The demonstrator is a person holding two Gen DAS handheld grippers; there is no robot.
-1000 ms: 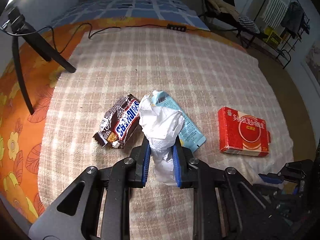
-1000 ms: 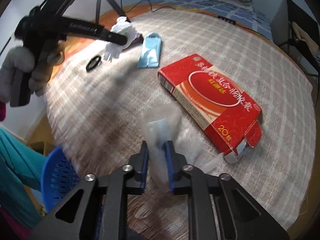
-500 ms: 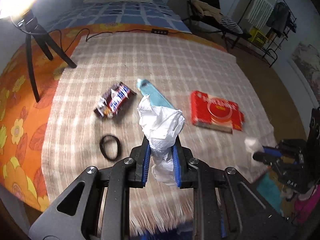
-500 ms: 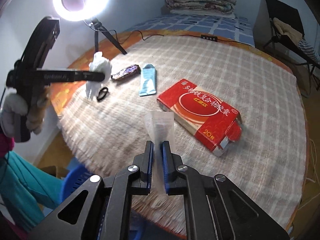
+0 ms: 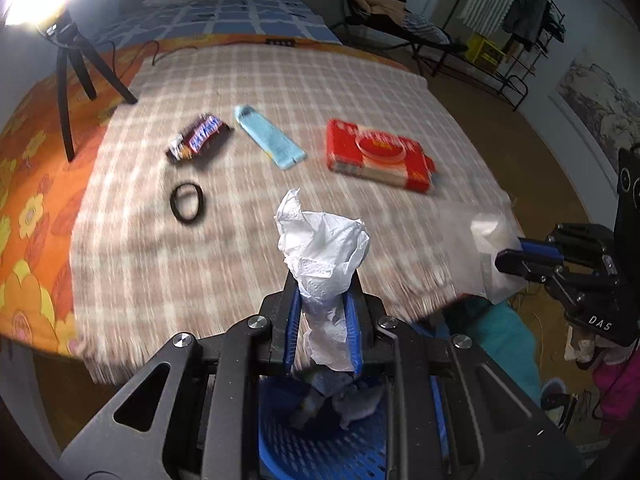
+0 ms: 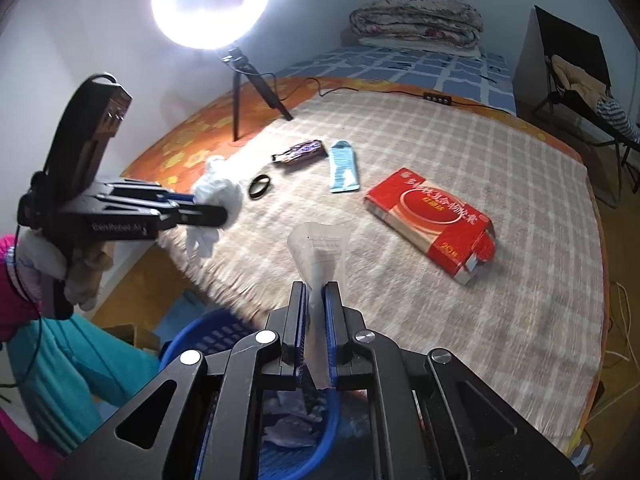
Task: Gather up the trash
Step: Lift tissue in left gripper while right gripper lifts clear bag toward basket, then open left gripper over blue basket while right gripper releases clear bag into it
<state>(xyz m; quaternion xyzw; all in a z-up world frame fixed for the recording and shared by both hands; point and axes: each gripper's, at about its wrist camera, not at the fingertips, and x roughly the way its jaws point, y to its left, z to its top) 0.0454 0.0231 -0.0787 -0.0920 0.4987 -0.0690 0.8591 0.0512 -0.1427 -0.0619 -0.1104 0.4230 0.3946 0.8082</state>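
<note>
A: Item one, your left gripper (image 5: 323, 326)?
B: Clenched on the crumpled white tissue (image 5: 324, 252), above the blue perforated plastic basket (image 5: 320, 446).
A: Your right gripper (image 6: 316, 334)?
B: Clamped on a clear plastic wrapper (image 6: 320, 256). Red flat carton (image 6: 430, 218), candy-bar wrapper (image 6: 298, 152) lie on the checked blanket (image 6: 440, 140).
</note>
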